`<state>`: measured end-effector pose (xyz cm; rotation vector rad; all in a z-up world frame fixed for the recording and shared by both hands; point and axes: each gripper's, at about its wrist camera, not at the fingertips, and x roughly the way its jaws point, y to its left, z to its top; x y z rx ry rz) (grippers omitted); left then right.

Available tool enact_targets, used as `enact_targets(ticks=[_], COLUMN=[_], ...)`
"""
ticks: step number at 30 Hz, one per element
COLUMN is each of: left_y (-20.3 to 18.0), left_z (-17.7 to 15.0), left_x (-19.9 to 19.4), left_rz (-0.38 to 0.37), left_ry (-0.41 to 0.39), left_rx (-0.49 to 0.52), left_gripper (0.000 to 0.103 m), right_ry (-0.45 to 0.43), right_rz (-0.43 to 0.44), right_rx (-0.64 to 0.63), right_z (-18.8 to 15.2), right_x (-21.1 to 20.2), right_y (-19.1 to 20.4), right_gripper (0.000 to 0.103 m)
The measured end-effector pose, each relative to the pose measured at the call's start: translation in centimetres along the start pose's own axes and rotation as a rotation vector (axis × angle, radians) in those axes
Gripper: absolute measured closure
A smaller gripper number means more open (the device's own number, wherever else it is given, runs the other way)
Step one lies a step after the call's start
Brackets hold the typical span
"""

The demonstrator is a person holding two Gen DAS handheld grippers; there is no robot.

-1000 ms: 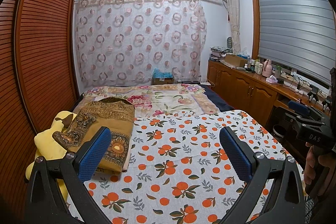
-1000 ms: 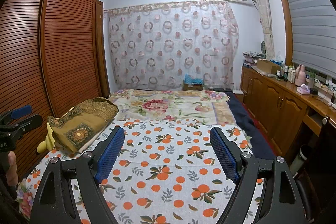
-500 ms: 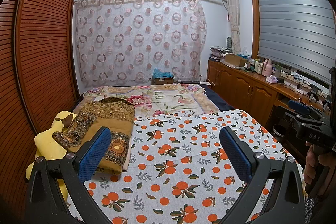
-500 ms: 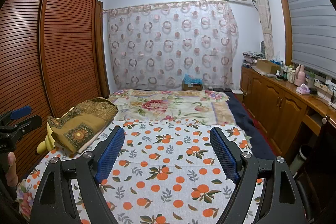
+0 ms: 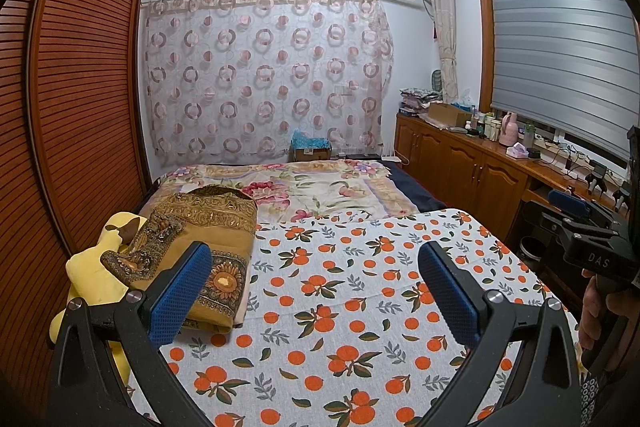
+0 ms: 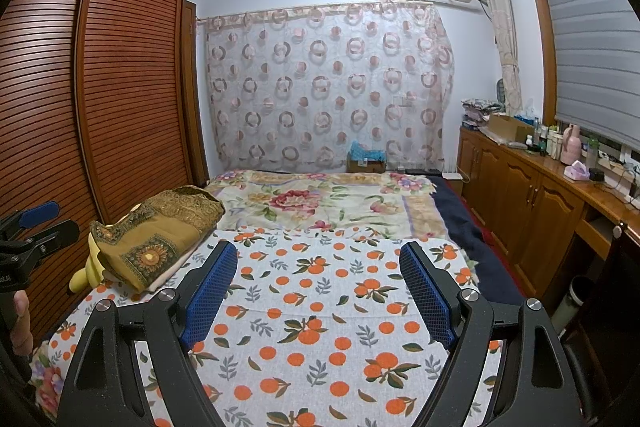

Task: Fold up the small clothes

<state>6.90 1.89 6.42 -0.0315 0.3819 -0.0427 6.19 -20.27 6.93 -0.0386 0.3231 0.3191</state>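
Observation:
A folded brown-gold patterned garment [image 5: 204,239] lies at the left side of the bed on a yellow plush toy [image 5: 94,275]; it also shows in the right wrist view [image 6: 160,235]. A white cloth printed with oranges [image 5: 348,299] is spread flat over the near part of the bed [image 6: 328,311]. My left gripper [image 5: 314,267] is open and empty above this cloth. My right gripper [image 6: 318,265] is open and empty above it too. Each gripper shows at the edge of the other's view [image 5: 580,223] [image 6: 36,227].
A floral bedspread [image 5: 320,187] covers the far half of the bed. A slatted wooden wardrobe [image 5: 80,107] runs along the left. A wooden cabinet [image 5: 472,171] with bottles and boxes stands at the right under the window. A curtain [image 5: 264,79] hangs at the back.

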Motion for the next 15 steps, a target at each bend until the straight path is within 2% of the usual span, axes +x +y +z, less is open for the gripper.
enact_targets(ticks=[15], left_y=[0.0], left_z=[0.0], left_x=[-0.01], left_rz=[0.0], left_ry=[0.001], left_rx=[0.0], left_gripper=[0.0], right_ry=[0.002], right_rz=[0.003], right_rx=[0.001], right_z=[0.0], right_x=[0.07], right_y=[-0.22], right_gripper=[0.018])
